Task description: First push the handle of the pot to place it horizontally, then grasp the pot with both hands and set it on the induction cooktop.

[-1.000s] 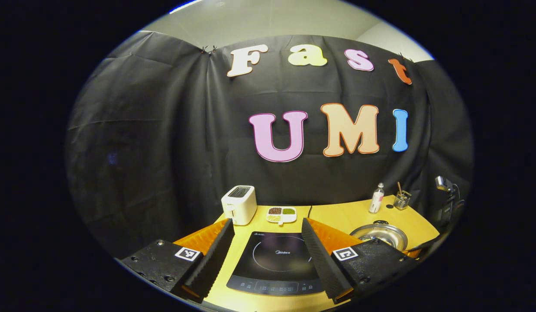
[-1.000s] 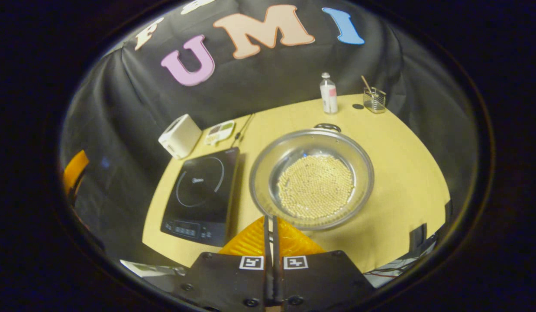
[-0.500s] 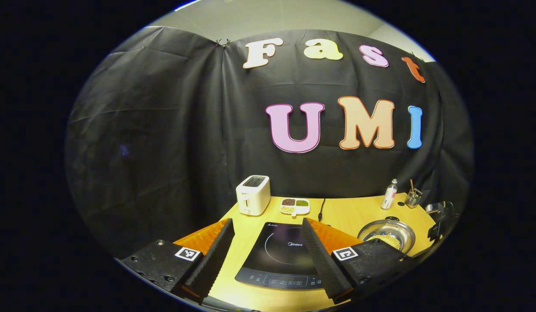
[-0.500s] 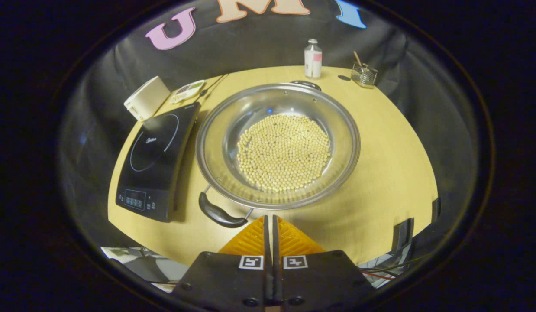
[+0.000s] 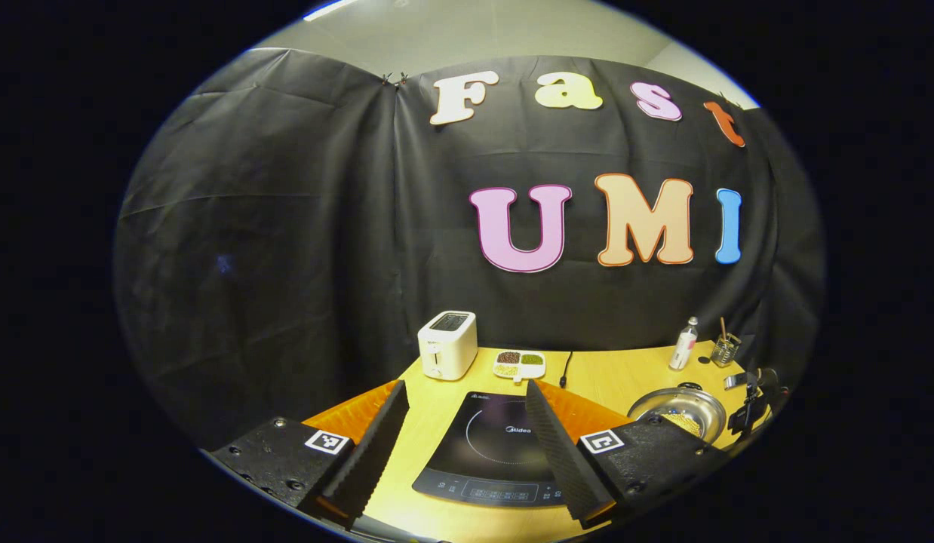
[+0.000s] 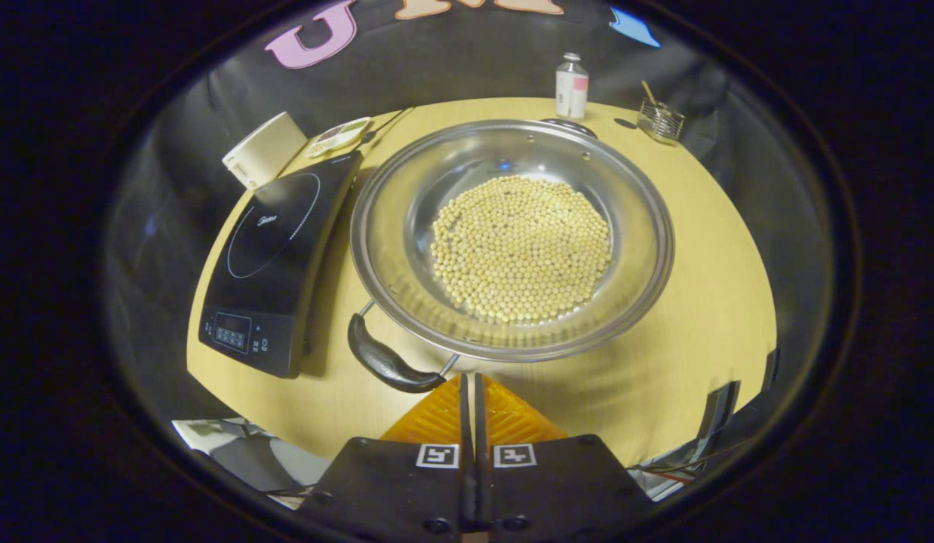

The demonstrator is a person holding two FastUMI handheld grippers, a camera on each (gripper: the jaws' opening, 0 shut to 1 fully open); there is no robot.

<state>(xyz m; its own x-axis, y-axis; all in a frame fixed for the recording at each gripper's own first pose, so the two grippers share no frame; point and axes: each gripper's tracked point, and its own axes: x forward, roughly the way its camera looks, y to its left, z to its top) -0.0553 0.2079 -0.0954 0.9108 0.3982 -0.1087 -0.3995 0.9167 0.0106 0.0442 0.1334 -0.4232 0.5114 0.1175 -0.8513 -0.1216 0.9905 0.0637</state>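
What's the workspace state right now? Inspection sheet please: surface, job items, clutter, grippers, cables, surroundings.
Surface: yellow table, bare at the right.
Job's things: steel pot holding beans, on the table right of the induction cooktop; near black handle at the front left rim.
Clutter: toaster, sectioned dish, bottle, wire holder.
Grippers: left gripper open over the cooktop's front; right gripper shut, empty, just short of the handle.
Cables: black cord behind the cooktop.
Surroundings: black cloth wall.
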